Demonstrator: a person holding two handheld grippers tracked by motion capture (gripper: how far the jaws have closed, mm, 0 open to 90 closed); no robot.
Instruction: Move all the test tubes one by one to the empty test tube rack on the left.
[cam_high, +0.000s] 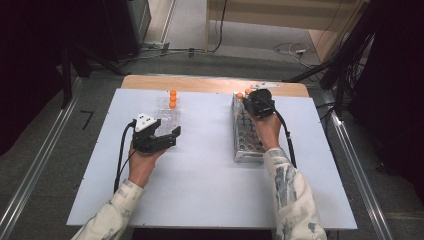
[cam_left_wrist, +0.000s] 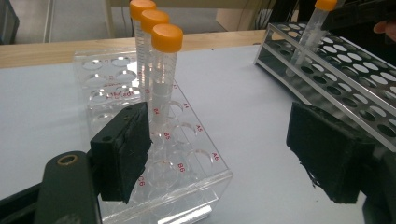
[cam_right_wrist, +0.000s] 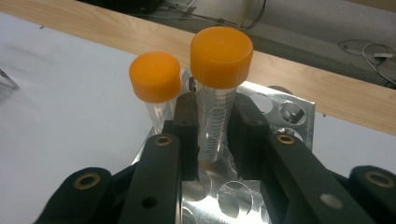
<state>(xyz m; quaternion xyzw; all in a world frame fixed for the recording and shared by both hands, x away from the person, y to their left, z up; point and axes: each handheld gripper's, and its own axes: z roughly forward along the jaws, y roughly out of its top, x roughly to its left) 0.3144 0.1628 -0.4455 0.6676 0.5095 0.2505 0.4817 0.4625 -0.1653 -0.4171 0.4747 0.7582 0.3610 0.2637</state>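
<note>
At the far end of the metal rack (cam_high: 246, 131), the right gripper (cam_high: 251, 96) is clamped on an orange-capped tube (cam_right_wrist: 217, 88), its hand stretched forward along the rack. A second tube (cam_right_wrist: 156, 81) stands just beside its jaws. The left gripper (cam_high: 172, 136) rests level with jaws apart and nothing between them, beside the near end of the clear rack (cam_left_wrist: 187, 158). The left gripper view shows red cell labels on that rack. Three capped tubes (cam_high: 172, 99) stand at its far end; two are at the metal rack.
</note>
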